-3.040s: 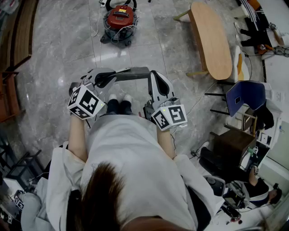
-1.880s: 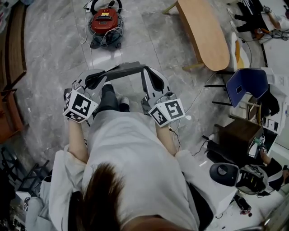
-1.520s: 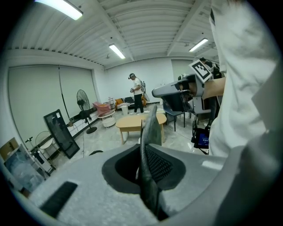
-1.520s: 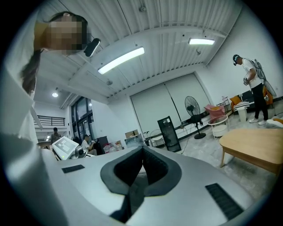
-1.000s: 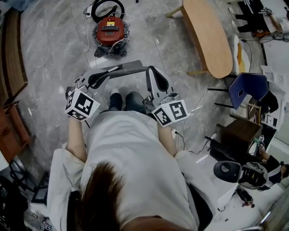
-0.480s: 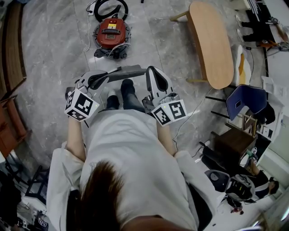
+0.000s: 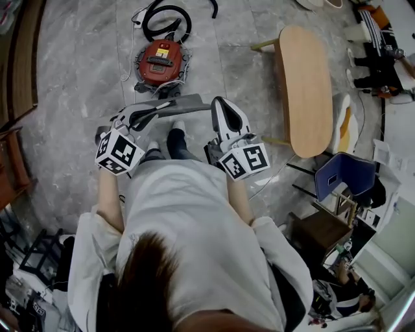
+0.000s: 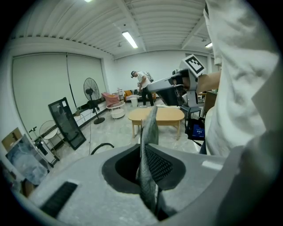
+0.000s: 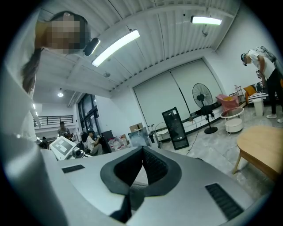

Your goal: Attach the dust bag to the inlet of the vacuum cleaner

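A flat grey dust bag (image 7: 187,104) hangs stretched between my two grippers, above the person's feet. The left gripper (image 7: 155,109) is shut on its left end, and the cloth edge (image 8: 148,145) stands up between the closed jaws in the left gripper view. At the bag's right end the right gripper (image 7: 216,104) is shut on it, with only a sliver of grey cloth (image 9: 132,194) showing. A red canister vacuum cleaner (image 7: 159,61) with its black hose (image 7: 165,13) sits on the floor just beyond the bag. Its inlet is not visible.
An oval wooden table (image 7: 305,91) stands to the right of the vacuum, with a blue chair (image 7: 343,175) nearer me. A white cable (image 7: 133,35) trails from the vacuum. A standing fan (image 8: 90,88) and a black panel (image 8: 66,123) are further off.
The person has walked toward the vacuum, which now lies closer to the bag. Both grippers keep their hold and carry the bag forward with them.
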Demonstrator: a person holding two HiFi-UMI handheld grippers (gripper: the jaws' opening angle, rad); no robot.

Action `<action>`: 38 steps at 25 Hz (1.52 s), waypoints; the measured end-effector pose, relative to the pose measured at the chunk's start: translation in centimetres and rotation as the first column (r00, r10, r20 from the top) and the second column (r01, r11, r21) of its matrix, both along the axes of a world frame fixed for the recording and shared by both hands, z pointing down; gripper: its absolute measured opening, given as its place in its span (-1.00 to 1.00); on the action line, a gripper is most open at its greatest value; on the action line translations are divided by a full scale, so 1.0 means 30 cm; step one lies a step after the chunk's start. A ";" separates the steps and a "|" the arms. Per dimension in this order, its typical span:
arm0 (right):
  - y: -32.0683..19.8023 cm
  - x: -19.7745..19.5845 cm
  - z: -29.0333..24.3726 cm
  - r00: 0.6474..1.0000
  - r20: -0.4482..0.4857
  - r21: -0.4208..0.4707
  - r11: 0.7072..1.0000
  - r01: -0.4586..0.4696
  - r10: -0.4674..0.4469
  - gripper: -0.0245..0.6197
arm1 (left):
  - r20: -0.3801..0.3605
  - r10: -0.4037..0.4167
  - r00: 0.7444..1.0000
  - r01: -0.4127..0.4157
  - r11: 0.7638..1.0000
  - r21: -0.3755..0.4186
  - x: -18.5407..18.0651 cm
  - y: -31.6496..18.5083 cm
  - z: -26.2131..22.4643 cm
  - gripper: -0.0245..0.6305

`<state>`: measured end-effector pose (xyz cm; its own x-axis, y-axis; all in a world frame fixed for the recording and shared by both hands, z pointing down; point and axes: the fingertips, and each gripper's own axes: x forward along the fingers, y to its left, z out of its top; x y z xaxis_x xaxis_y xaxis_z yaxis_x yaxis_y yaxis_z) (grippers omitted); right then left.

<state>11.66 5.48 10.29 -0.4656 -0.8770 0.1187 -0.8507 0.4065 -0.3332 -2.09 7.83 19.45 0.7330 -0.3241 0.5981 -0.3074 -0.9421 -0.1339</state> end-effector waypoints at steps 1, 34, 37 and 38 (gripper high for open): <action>-0.016 0.007 0.005 1.000 -0.001 -0.003 1.000 0.008 -0.008 -0.92 | 0.000 -0.010 1.000 0.010 1.000 0.000 0.005 -0.016 0.001 -0.81; -0.191 -0.171 0.035 0.987 -0.081 -0.044 0.990 0.132 -0.136 -0.92 | -0.021 -0.093 0.995 0.092 0.994 -0.054 -0.125 -0.173 0.043 -0.81; -0.188 -0.158 0.042 0.988 -0.089 -0.045 0.991 0.123 -0.127 -0.92 | -0.023 -0.079 0.997 0.078 0.995 -0.058 -0.115 -0.173 0.048 -0.81; -0.184 -0.159 0.045 0.986 -0.101 -0.041 0.991 0.129 -0.132 -0.92 | -0.025 -0.074 0.997 0.072 0.996 -0.060 -0.112 -0.170 0.051 -0.81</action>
